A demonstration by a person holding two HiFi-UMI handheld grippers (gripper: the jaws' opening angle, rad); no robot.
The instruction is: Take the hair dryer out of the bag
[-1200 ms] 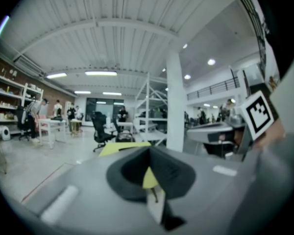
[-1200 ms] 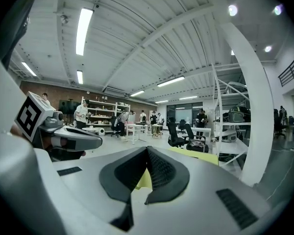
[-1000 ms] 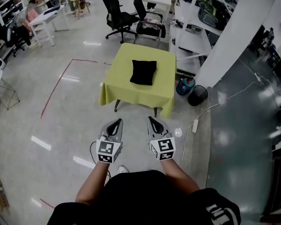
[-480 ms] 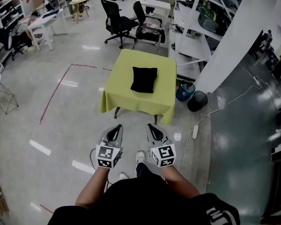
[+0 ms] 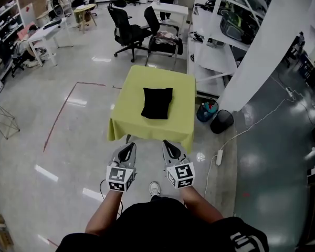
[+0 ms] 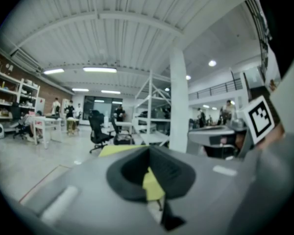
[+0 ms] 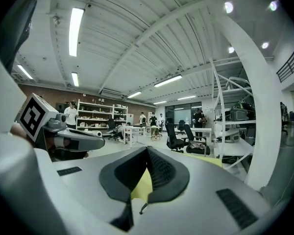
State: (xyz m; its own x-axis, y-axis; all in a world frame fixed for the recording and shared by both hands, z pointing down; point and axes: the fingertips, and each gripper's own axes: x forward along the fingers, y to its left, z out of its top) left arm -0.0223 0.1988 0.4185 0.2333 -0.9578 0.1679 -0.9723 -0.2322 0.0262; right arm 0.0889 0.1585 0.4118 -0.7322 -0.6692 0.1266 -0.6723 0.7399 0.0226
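Observation:
A black bag (image 5: 157, 103) lies in the middle of a small table under a yellow-green cloth (image 5: 134, 125), ahead of me in the head view. No hair dryer shows. My left gripper (image 5: 127, 149) and right gripper (image 5: 168, 146) are held side by side in front of my body, short of the table's near edge. Both are shut with nothing between the jaws. The yellow cloth (image 6: 152, 186) shows past the closed jaws in the left gripper view, and the same cloth (image 7: 143, 185) in the right gripper view.
Black office chairs (image 5: 127, 31) stand behind the table. A white pillar (image 5: 262, 41) and white shelving (image 5: 220, 30) rise at the right. A black bin (image 5: 221, 121) and a blue bucket (image 5: 207, 111) sit beside the table. A white cable (image 5: 219, 156) runs across the floor.
The table and bag have come nearer in the head view as I walk forward. Both grippers stay side by side and shut.

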